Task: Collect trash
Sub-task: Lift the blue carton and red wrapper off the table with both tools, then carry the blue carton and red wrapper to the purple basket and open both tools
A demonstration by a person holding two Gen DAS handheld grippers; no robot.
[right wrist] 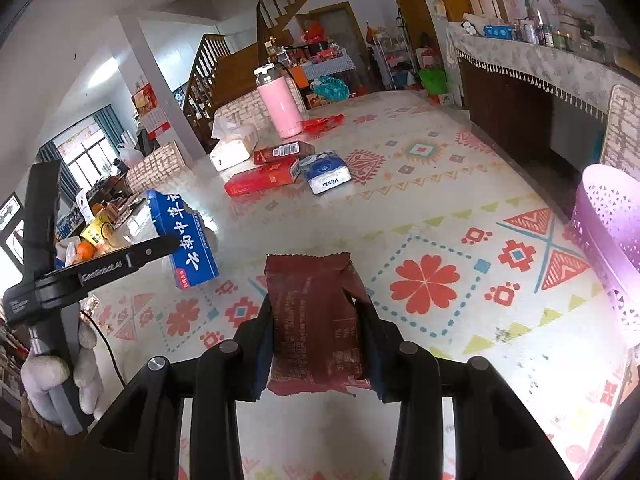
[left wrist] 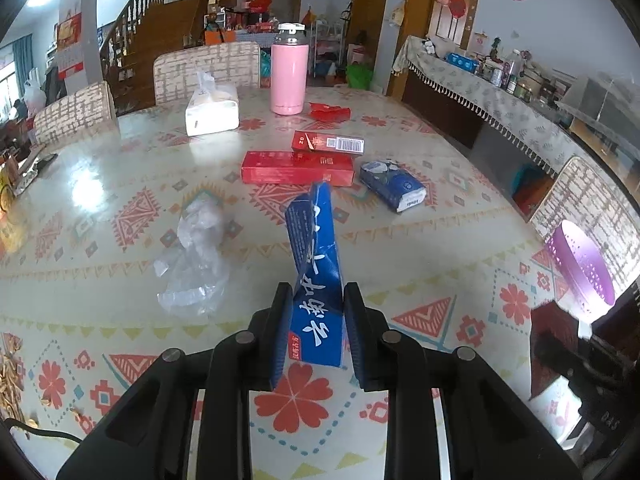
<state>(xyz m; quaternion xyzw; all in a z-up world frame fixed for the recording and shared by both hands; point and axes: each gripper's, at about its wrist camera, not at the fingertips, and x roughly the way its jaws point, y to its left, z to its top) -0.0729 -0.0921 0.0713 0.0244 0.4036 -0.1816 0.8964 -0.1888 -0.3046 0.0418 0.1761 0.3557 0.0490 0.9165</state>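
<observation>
Left wrist view: your left gripper (left wrist: 318,320) pinches the blue box (left wrist: 316,280) between its fingers; your right gripper (right wrist: 318,328) pinches the maroon wrapper (right wrist: 316,320).

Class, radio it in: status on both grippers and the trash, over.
Left gripper shut on blue box. Right gripper shut on dark red wrapper. Purple basket right, path clear.

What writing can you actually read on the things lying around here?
"Vinda": blue tissue pack.
"20": red carton, beside its barcode.
"GenRobot.AI": arm of the left tongs, not fully sharp.
Large white Chinese characters: blue box in the left tongs.
Dark red wrapper in the right tongs: print too small to read.
</observation>
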